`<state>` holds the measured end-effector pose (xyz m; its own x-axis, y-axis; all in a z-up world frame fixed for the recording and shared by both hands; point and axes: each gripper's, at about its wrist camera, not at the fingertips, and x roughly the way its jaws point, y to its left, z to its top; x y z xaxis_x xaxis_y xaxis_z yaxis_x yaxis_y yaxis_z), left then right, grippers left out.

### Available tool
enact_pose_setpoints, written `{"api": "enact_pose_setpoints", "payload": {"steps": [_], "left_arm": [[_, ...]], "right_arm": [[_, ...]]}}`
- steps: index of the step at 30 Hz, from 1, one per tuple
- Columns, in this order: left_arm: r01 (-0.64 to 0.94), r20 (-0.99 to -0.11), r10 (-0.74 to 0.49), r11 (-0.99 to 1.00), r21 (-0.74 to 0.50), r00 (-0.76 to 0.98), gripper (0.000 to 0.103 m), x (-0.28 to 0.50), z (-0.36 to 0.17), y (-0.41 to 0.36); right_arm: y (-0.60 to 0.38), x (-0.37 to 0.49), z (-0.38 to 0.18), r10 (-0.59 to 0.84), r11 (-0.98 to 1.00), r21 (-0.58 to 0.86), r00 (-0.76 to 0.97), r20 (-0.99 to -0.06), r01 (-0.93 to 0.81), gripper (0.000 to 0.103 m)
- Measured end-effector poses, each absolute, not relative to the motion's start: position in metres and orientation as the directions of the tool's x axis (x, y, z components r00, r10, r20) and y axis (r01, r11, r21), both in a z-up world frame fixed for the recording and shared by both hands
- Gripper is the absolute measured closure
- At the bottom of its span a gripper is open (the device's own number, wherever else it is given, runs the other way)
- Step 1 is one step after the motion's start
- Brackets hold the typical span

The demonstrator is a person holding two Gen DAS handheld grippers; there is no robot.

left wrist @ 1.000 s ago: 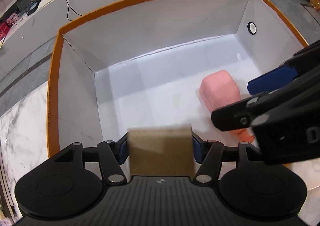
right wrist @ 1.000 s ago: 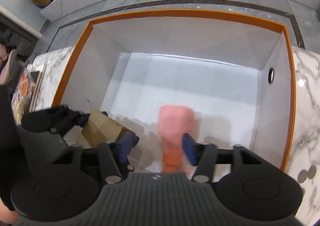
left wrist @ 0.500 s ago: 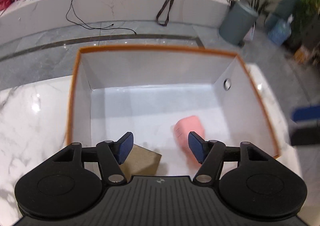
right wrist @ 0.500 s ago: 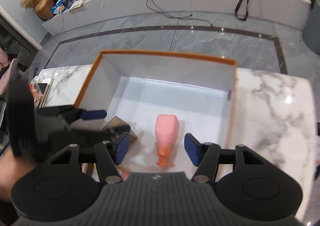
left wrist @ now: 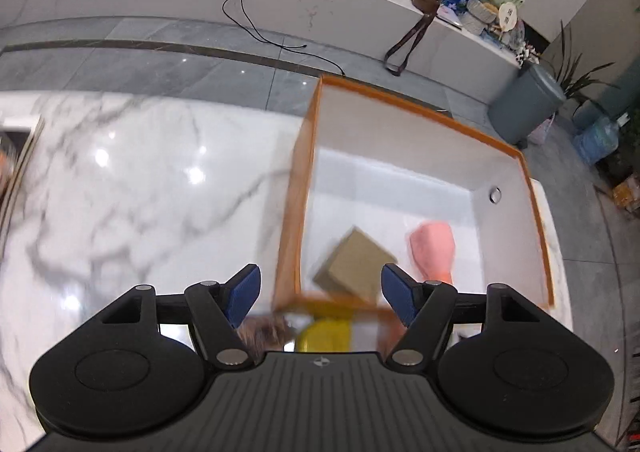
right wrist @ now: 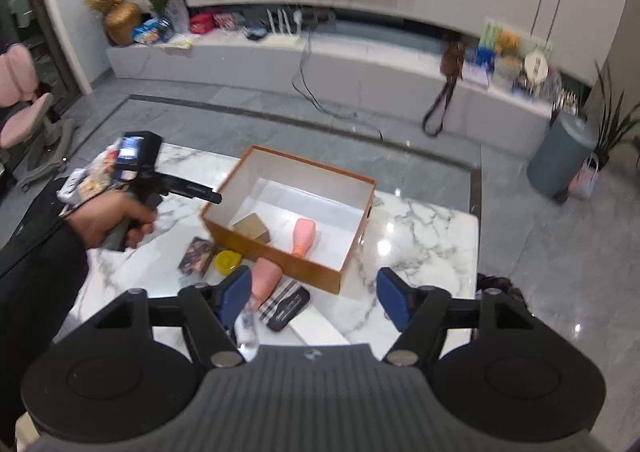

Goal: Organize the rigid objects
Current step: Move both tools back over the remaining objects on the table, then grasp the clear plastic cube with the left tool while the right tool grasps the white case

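So far, two things have been put away in the orange-rimmed box (right wrist: 280, 252): a brown cardboard block (right wrist: 251, 228) lying near its left wall and a pink bottle (right wrist: 304, 236) lying on its side on the white floor just beside it, the two apart from each other. Both are seen again from the left wrist, the brown cardboard block (left wrist: 354, 264) and the pink bottle (left wrist: 434, 248) resting free inside the box (left wrist: 536, 211). Neither is held: the left gripper (left wrist: 320, 294) is spread with nothing between its blue pads, its jaws having just been opening, and the right gripper (right wrist: 314, 298) is likewise released and empty, its jaws also having just been opening. More is judged to be left than done. On the marble table (right wrist: 420, 228), outside the box's near wall, several things are still to be gathered: a second pink bottle (right wrist: 265, 278), a yellow round item (right wrist: 227, 262), a small dark patterned pack (right wrist: 197, 256) and a black case with striped cloth (right wrist: 289, 304). Further clutter is seen at the table's far left behind the person's hand (right wrist: 110, 217), which carries the left gripper, but what it is cannot be told. The next pick is judged likeliest among the items just beside the box's near wall.
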<state>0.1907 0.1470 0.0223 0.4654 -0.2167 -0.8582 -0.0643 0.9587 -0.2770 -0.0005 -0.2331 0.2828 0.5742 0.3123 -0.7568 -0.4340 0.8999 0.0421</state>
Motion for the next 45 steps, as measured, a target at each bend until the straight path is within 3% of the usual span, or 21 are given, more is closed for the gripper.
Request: {"api": "enact_pose_setpoints", "payload": {"steps": [6,13,20,29,38,45], "left_arm": [[0.032,-0.861,-0.149,0.988,-0.152,0.487,0.022,0.122,0.014,0.119],[0.108,-0.865,-0.036,0.994,0.021,0.501,0.021,0.032,-0.003,0.085],[0.163,-0.833,-0.055,0.986,0.043,0.551,0.016,-0.016,-0.008,0.075],[0.247,-0.82,-0.019,0.957,0.15,0.571,0.015,-0.011,-0.039,0.089],[0.339,-0.837,-0.068,0.929,0.144,0.543,0.015,0.03,-0.07,0.1],[0.412,-0.858,-0.096,0.9,0.142,0.505,0.015,0.058,-0.085,0.1]], "right_arm": [[-0.248,-0.044,0.228,0.487,0.833,0.181,0.539,-0.687,-0.523,0.028],[-0.247,-0.03,0.116,0.449,0.867,0.178,0.576,-0.683,-0.465,0.028],[-0.256,-0.027,0.047,0.422,0.881,0.185,0.546,-0.724,-0.435,0.028],[-0.244,0.005,-0.013,0.354,0.872,0.08,0.508,-0.785,-0.483,0.022],[-0.223,0.058,-0.071,0.267,0.765,-0.119,0.48,-0.835,-0.633,0.019],[-0.212,0.086,-0.095,0.284,0.653,-0.142,0.414,-0.865,-0.744,0.016]]}}
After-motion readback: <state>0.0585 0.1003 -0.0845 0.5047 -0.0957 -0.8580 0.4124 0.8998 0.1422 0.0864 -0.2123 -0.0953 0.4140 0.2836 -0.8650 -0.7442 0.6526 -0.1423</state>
